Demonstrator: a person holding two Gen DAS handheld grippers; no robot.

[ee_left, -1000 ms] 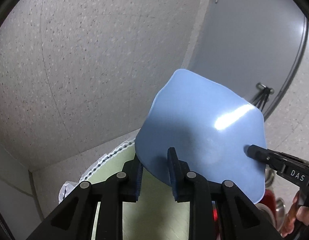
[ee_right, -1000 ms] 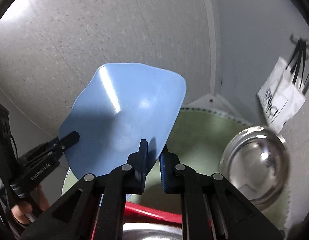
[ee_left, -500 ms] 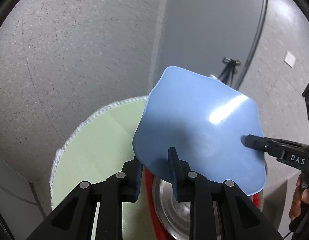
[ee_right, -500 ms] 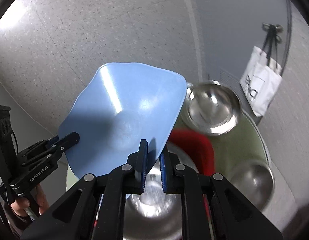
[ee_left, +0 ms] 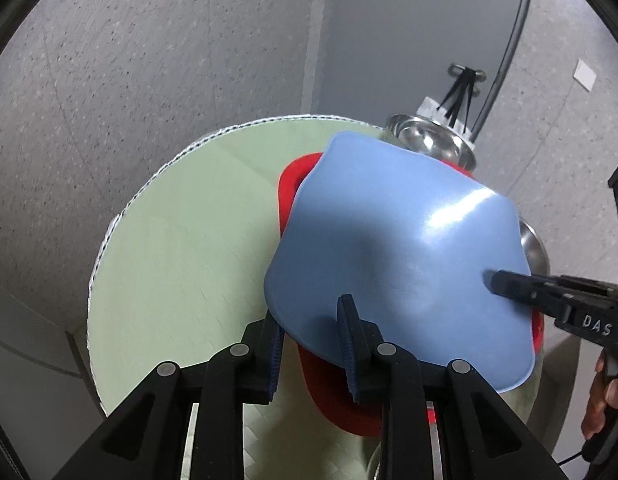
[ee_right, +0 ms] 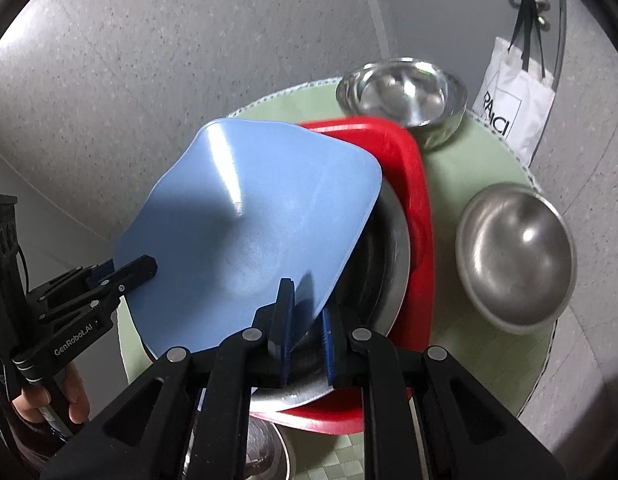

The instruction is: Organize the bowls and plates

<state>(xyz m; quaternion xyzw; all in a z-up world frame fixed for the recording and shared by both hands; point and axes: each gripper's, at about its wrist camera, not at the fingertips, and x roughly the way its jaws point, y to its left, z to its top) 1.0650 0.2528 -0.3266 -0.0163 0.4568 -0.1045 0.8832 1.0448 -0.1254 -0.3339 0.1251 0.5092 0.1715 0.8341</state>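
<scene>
Blue plate (ee_right: 253, 224), pinched at opposite edges by left gripper (ee_left: 311, 344) and right gripper (ee_right: 305, 332), hangs tilted over a red tray (ee_right: 417, 216) holding a steel dish (ee_right: 389, 248). Two steel bowls (ee_right: 405, 92) (ee_right: 517, 256) stand beside the tray on a round green table (ee_left: 181, 264), grey speckled floor (ee_left: 129, 80) beneath.

From my remote seat I read this as a plain domestic dining corner rather than a lab. A round table under a pale green checked cloth with white scalloped trim (ee_left: 177, 264) stands on grey speckled terrazzo-like flooring (ee_right: 149, 60), laid with polished steel bowls (ee_right: 517, 256) and a red plastic tray (ee_right: 413, 200). A white tote bag with black handles (ee_right: 513, 100) hangs from a metal hook (ee_right: 529, 0) on a flat grey door-like panel (ee_left: 409, 20).
</scene>
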